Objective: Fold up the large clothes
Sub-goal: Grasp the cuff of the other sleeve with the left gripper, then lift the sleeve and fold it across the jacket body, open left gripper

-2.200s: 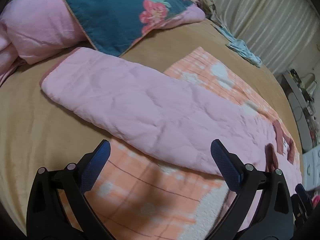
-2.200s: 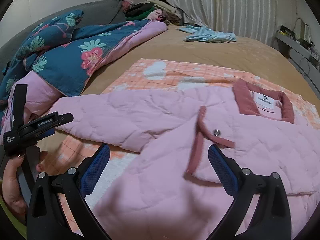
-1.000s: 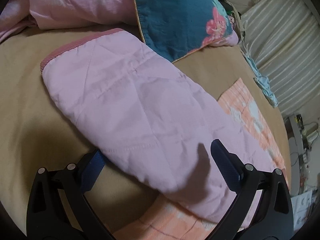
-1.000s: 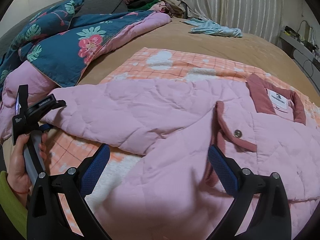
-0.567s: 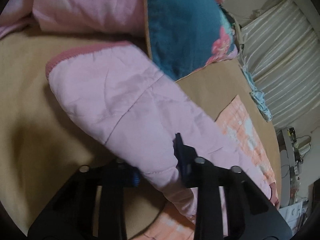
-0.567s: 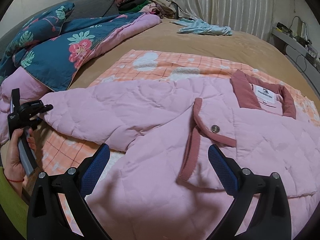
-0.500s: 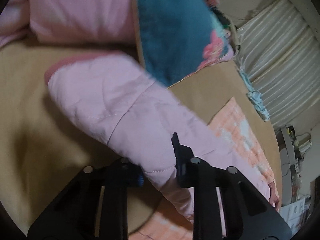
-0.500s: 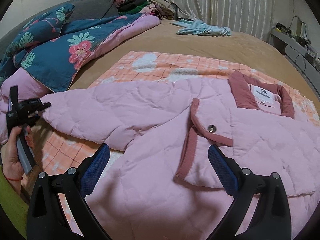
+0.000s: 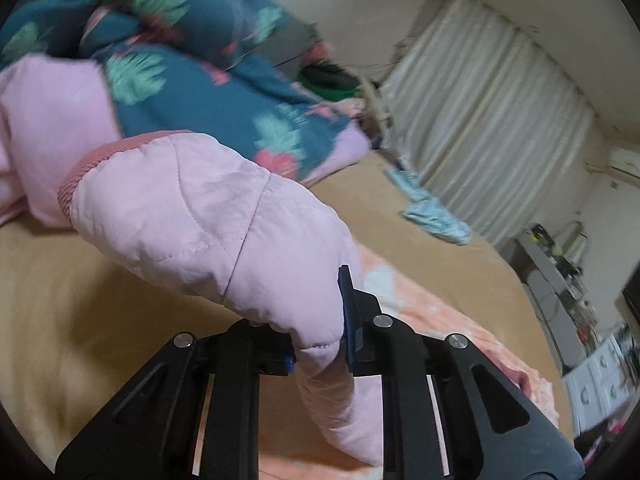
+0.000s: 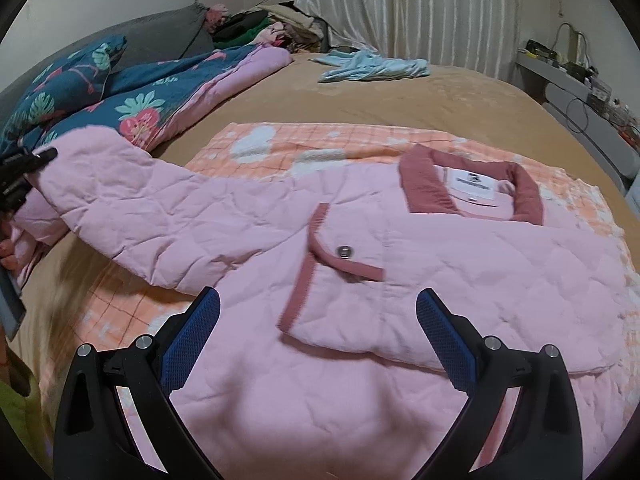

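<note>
A: The left gripper point(image 9: 320, 336) is pinching the jacket's sleeve point(image 9: 208, 208), its jaws having just closed on it; the cuff sticks up ahead of the fingers.

B: And the right gripper point(image 10: 318, 332)?

A: Spread, holding nothing, above the jacket point(image 10: 400, 280) lying flat below it. I'd carry the sleeve across the chest, keeping it smooth.

B: The surroundings?

A: A tan bed point(image 10: 400, 96), a checked blanket point(image 10: 320, 140) underneath, curtains point(image 10: 420, 8) beyond.
</note>
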Demonstrator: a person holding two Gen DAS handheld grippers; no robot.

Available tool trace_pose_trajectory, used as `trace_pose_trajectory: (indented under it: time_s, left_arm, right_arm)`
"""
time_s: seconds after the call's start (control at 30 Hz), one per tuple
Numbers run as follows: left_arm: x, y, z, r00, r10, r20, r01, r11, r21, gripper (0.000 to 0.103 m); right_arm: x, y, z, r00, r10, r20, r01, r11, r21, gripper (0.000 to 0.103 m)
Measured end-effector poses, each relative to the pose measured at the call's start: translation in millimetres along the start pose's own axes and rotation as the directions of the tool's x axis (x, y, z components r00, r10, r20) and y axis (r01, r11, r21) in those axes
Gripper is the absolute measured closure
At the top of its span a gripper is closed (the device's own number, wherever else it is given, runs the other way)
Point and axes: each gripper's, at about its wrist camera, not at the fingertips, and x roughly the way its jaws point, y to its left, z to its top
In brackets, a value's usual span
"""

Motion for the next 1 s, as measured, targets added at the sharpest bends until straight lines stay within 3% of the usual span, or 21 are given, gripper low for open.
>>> trace_pose_trajectory:
  time_s: [0.23, 0.37, 0.73, 1.0]
  left_arm:
    - [-30.8, -44.6, -10.4, 0.993, -0.118, 0.025, 0.118, 0.993, -0.003, 0.095]
    - [-45.4, -68.6, -17.0, 0.988, -0.151, 0.028, 0.15, 0.988, 0.017, 0.095]
    - [-64.2, -140.0, -17.1, 0.987, -0.161, 0.025, 0.157, 0.978, 0.135, 0.095]
    - [-72.5, -209.6, -38.1, 0.984, -0.179, 0.025, 0.162, 0.938, 0.306, 0.095]
  right_arm:
    - [-25.1, -29.8, -7.5, 1.0, -0.02, 0.015, 0.02, 0.999, 0.038, 0.005]
    - [-44.0, -46.4, -9.4, 0.999, -0.032, 0.029, 0.031, 0.998, 0.046, 0.005]
    - [-98.2, -104.7, -16.7, 0.993, -0.065, 0.102, 0.054, 0.993, 0.108, 0.005]
    - [-117.5, -147.1, -32.1, 0.989, -0.09, 0.121, 0.069, 0.984, 0.163, 0.005]
